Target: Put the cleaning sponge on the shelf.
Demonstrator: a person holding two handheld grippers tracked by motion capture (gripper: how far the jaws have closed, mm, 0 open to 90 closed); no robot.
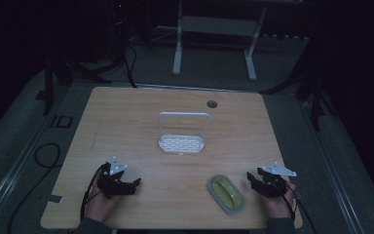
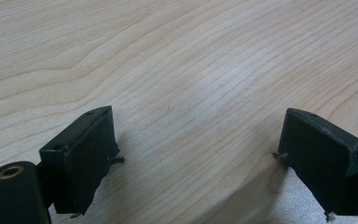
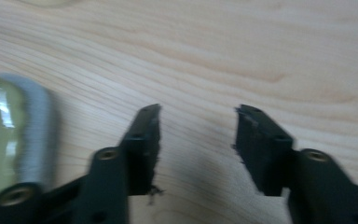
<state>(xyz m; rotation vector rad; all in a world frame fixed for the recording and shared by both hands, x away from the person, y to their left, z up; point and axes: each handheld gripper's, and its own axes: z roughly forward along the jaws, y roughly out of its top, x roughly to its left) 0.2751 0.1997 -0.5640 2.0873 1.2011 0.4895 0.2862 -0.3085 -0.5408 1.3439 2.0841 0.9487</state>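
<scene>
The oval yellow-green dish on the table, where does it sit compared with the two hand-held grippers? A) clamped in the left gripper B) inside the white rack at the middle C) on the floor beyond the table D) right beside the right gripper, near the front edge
D: the oval dish lies on the wooden table just left of the right gripper, whose jaws stand open with nothing between them.

Dim high view, bright tongs views, right blurred
</scene>
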